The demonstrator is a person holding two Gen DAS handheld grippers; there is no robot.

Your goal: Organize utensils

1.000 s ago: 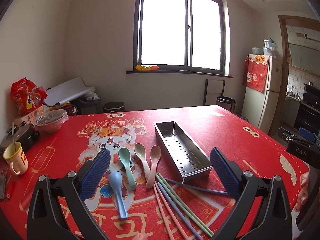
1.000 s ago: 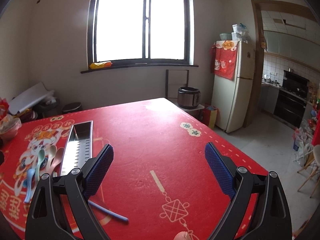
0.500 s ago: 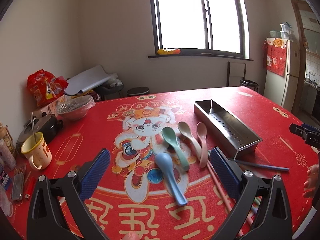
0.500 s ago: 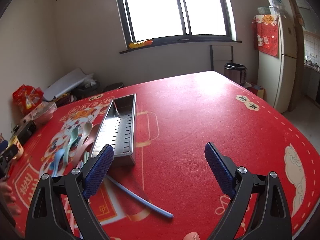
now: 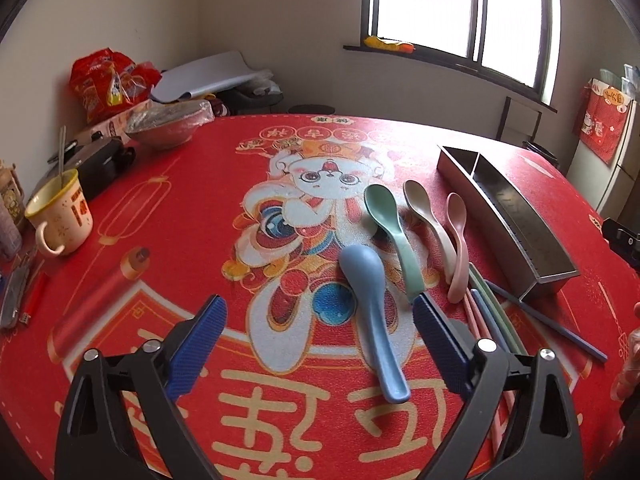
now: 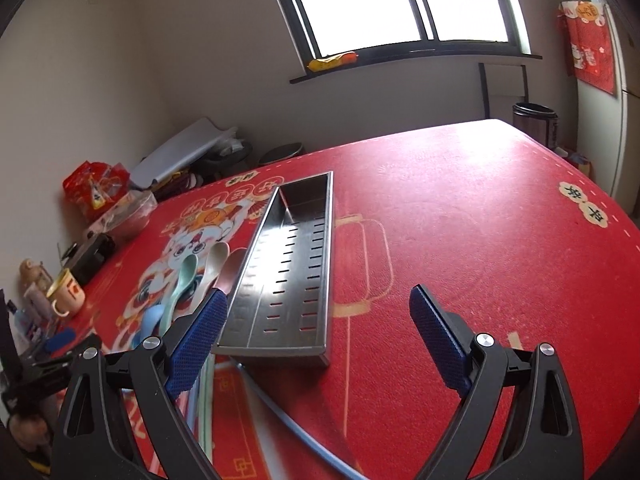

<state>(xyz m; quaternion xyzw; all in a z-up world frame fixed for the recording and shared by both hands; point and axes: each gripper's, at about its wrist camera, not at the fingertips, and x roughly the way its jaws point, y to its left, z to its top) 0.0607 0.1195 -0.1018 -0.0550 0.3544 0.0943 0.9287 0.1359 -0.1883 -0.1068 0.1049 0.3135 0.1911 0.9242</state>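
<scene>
Four spoons are lying just left of the steel tray (image 5: 505, 216), the blue spoon (image 5: 370, 312) nearest you. Your left claw (image 5: 318, 350) and right claw (image 6: 318, 336) are both gaping, empty. Being light, stiff, probably slick plastic, pinch mid-handle.

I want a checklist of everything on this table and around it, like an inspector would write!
Surface: red tablecloth with a cartoon print.
Job's things: metal tray, nothing in it; blue spoon, green spoon, beige spoon and pink spoon lie side by side left of it; chopsticks lie loose near its close end, one blue chopstick apart.
Clutter: yellow mug, covered bowl, red snack bag.
Grippers: left gripper open, above the blue spoon's handle; right gripper open, before the tray.
Cables: nothing seen.
Surroundings: window, fridge.
</scene>
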